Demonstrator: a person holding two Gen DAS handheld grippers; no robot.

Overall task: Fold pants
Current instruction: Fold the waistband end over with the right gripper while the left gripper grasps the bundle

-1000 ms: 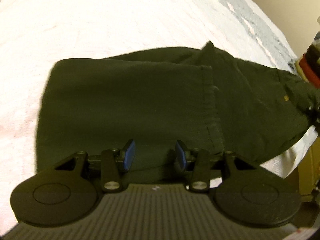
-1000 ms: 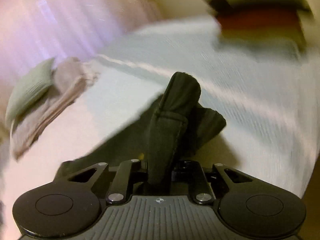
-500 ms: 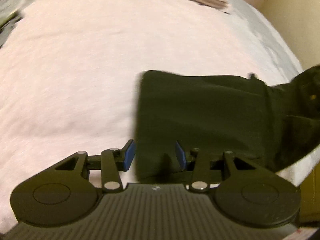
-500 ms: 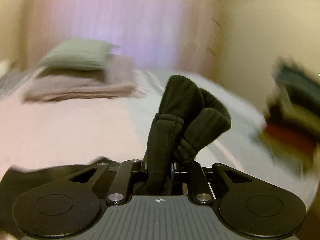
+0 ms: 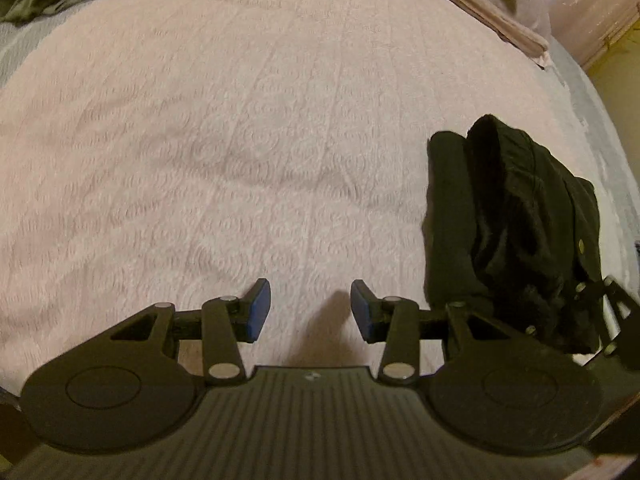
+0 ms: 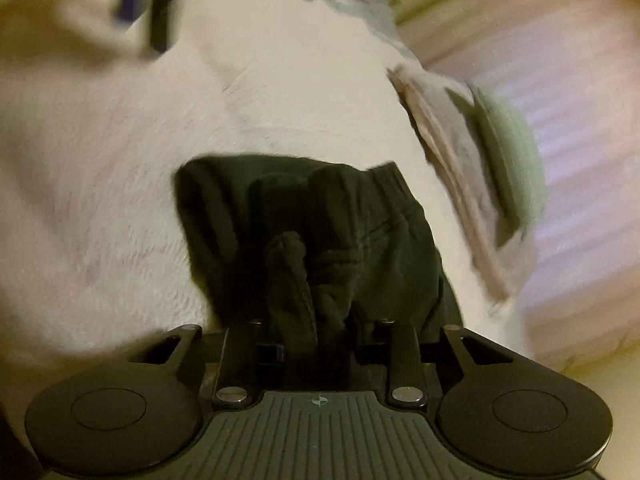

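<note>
Your dark pants point(image 5: 508, 216) lie bunched in a thick fold on the pale pink bed point(image 5: 240, 140), right gripper point(image 6: 316, 344) clamped on a ridge of them, left gripper point(image 5: 310, 306) wide, empty, just beside.

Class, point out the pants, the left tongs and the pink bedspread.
pants point(image 5: 508, 216), left wrist view, on the dark folded bundle's middle.
left tongs point(image 5: 310, 306), left wrist view, midway between the blue tips.
pink bedspread point(image 5: 224, 128), left wrist view, on a bare quilted stretch.
</note>
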